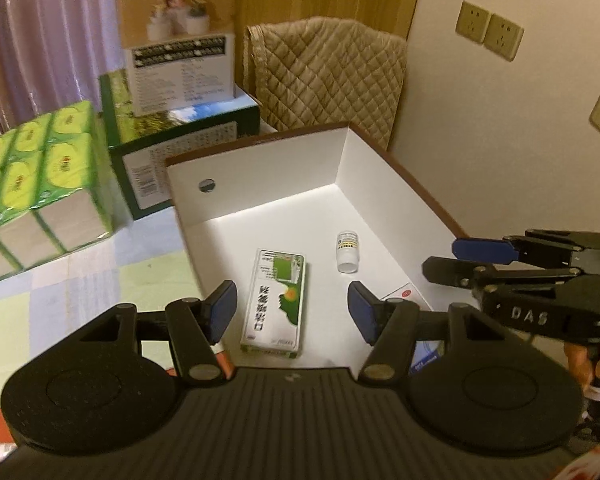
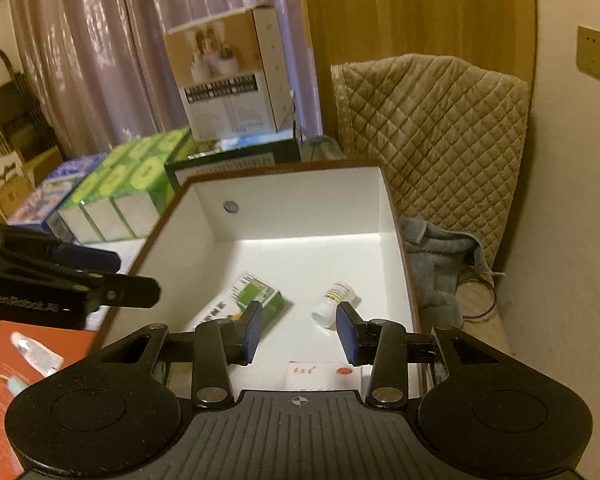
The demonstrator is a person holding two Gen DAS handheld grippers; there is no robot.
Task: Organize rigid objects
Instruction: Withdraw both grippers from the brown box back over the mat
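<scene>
Your left tongs (image 1: 291, 307) and right tongs (image 2: 299, 328) both stand wide and empty above the white box (image 1: 256, 164). Inside it lie a green medicine carton (image 1: 277, 299) and, beside it, a small bottle (image 1: 347, 251). Both look light and rigid; grip the carton across its long sides.

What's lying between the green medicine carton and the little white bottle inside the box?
Nothing: between the green medicine carton and the little white bottle only bare white floor of the box shows, in both wrist views.
</scene>
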